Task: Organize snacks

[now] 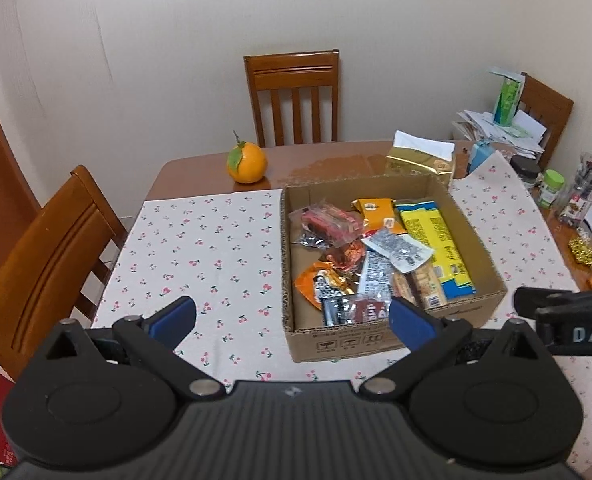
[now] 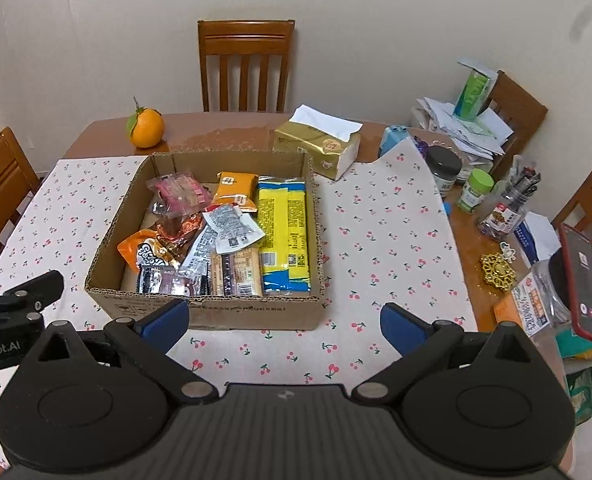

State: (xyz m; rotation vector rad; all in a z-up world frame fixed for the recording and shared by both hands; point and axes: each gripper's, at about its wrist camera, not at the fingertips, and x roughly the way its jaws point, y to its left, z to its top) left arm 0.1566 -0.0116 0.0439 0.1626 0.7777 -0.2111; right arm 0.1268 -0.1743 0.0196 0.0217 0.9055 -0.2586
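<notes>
Tablecloth bears snack box beyond empty fingers.

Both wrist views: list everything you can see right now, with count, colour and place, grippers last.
cardboard box: one, brown, open, centre of the cloth
snack packets: a loose pile, yellow, orange, pink, silver, inside the box
orange: one, with a green leaf, bare tabletop beyond the box
tissue pack: one, gold, white tissue showing, behind the box's far right corner
tablecloth: one, white with cherry print, under the box
chairs: wooden; exact count unclear
jars and papers: cluttered, table's right end
phone: one, red case, propped at right edge
left gripper: black, blue fingers, open, empty
right gripper: same, open, empty
</notes>
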